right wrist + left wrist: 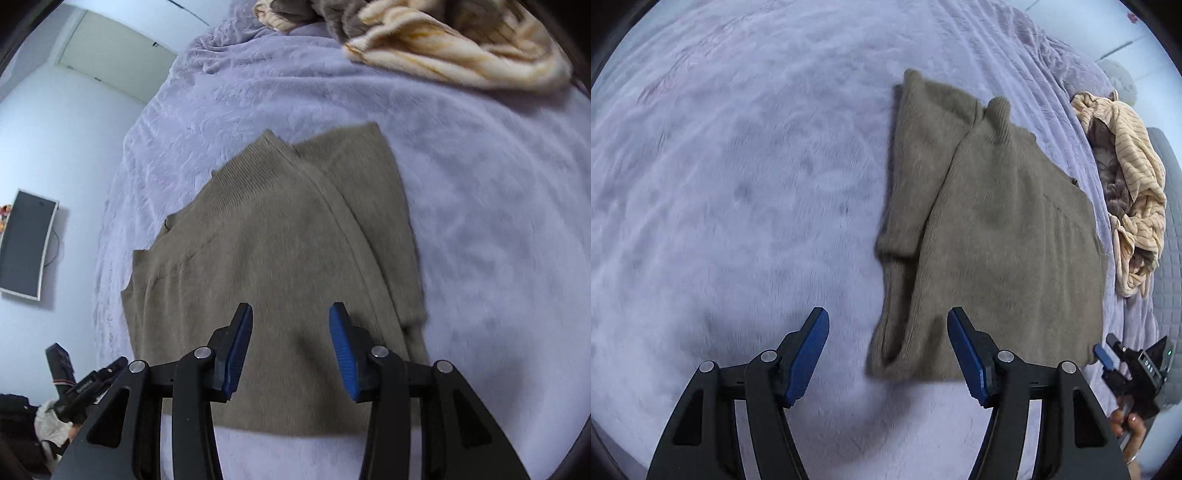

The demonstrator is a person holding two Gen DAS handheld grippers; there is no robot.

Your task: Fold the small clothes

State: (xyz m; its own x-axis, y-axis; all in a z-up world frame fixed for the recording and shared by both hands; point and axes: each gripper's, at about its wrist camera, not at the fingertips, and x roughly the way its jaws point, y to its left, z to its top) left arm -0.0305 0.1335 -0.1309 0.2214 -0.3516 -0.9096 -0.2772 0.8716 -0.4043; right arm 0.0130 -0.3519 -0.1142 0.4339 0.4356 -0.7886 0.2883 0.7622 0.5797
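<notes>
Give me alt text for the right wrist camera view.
A partly folded brown sweater lies flat on a lavender blanket, with the open right gripper above its near edge, holding nothing. A striped cream garment sits crumpled at the top, and a dark screen hangs on the wall.

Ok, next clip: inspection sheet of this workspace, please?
Surface: lilac plush blanket, rumpled at the far edge.
Job's things: brown knit sweater, partly folded, lying flat.
Clutter: heap of striped cream clothes beside the sweater.
Grippers: left hand-held gripper open, empty, at the sweater's corner; right hand-held gripper open, empty, over the sweater.
Cables: one under the wall screen.
Surroundings: pale wall, dark items on the floor.
</notes>
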